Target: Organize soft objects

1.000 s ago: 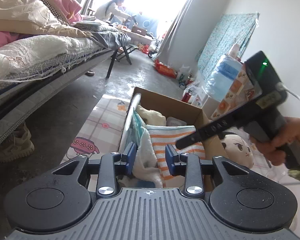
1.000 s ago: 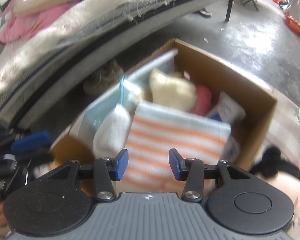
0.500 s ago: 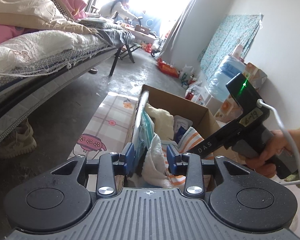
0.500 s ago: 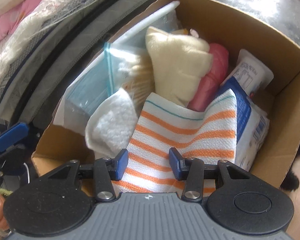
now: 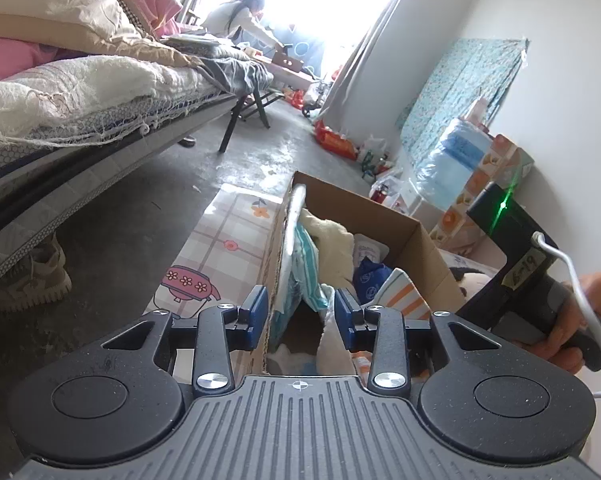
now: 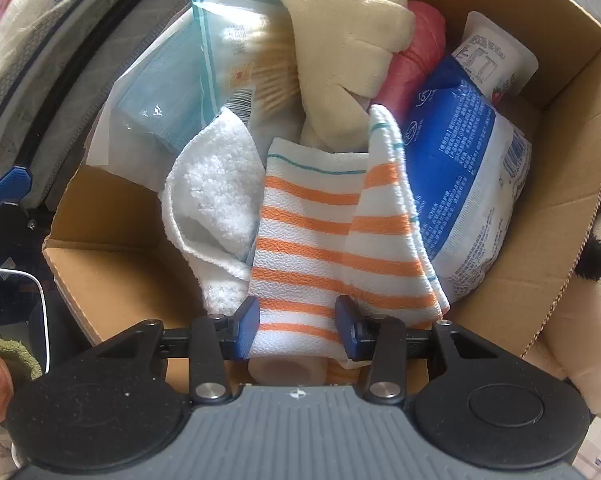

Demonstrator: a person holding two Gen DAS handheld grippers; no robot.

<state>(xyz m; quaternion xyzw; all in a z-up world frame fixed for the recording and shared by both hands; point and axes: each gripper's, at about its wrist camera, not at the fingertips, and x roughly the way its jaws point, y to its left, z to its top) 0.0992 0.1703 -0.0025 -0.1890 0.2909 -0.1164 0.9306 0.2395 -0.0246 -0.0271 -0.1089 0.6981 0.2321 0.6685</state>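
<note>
Cardboard box [image 6: 572,184] on floor beside bed [image 5: 80,128], packed full. Right claw [image 6: 296,322] points down into box, jaws just closing in, blue pads either side of orange-striped towel [image 6: 312,240] — towel fold fills gap, firm pinch not certain. White fluffy cloth [image 6: 216,196] just left of towel; cream plush [image 6: 340,40], blue-white packet [image 6: 468,152] behind. Left claw [image 5: 296,316] part-spread astride box's near wall, pads apart from it — nothing grasped. Doll [image 5: 472,280] beside box.
</note>
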